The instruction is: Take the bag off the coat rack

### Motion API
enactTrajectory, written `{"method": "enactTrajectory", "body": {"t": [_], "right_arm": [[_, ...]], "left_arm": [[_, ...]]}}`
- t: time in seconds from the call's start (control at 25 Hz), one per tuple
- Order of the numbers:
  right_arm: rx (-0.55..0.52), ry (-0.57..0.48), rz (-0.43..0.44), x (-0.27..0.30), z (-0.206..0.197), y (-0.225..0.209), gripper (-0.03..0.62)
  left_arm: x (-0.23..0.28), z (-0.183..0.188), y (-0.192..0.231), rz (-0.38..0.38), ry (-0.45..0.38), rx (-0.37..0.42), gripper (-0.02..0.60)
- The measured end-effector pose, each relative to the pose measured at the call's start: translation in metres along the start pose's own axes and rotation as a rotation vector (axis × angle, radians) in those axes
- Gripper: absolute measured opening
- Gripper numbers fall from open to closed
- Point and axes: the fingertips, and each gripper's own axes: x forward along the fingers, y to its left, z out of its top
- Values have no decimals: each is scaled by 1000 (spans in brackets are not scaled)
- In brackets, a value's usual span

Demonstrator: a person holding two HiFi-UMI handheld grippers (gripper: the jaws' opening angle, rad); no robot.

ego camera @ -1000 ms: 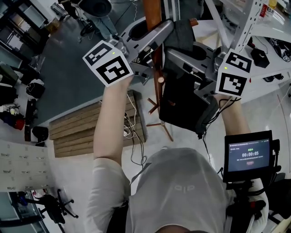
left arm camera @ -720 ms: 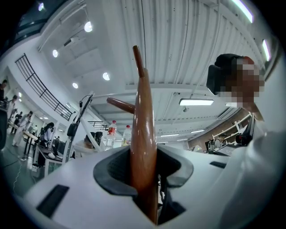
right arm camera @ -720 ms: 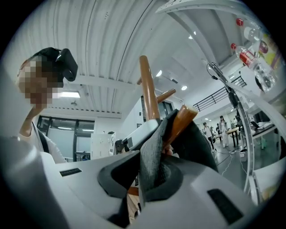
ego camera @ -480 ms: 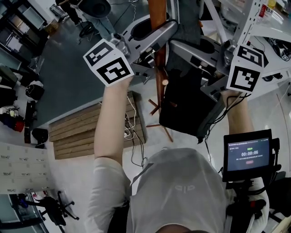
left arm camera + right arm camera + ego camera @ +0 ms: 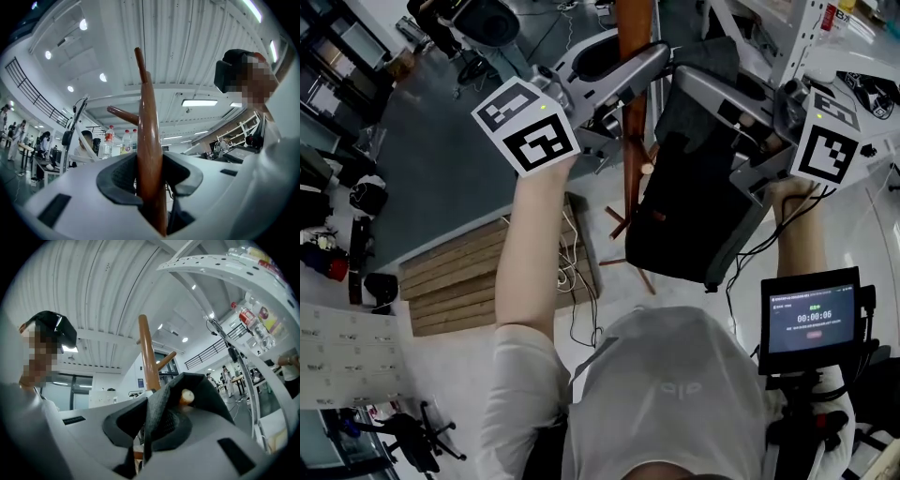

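Left tool (image 5: 151, 182) is clamping the coat rack pole (image 5: 148, 131), presumably steadying it. Right tool (image 5: 149, 425), beside that pole, is pinching the bag (image 5: 684, 216) by its top fabric, likely to clear the peg (image 5: 187, 395).

The black bag (image 5: 694, 206) hangs tilted just beside the coat rack (image 5: 634, 23), an upright pole of glossy brown wood with angled pegs. The bag's dark strap (image 5: 158, 401) drapes over 1 pale-tipped peg (image 5: 187, 395).
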Motion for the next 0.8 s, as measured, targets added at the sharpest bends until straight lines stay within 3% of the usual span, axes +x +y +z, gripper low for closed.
{"method": "enactTrajectory", "body": {"t": [0.16, 0.36, 0.48, 0.64, 0.8], "right_arm": [[-11, -62, -6, -15, 19, -1, 38], [-29, -106, -7, -34, 28, 6, 38], [-9, -140, -31, -49, 27, 4, 38], [48, -172, -64, -65, 13, -6, 37], [103, -148, -117, -71, -23, -19, 37]], "left_arm": [[-6, 0, 6, -5, -18, -32, 143], [-29, 4, 35, 109, -90, -30, 143], [-42, 7, 41, 113, -109, -32, 143], [-47, 6, 47, 159, -123, -4, 143], [-54, -7, 56, 209, -82, 23, 143]]}}
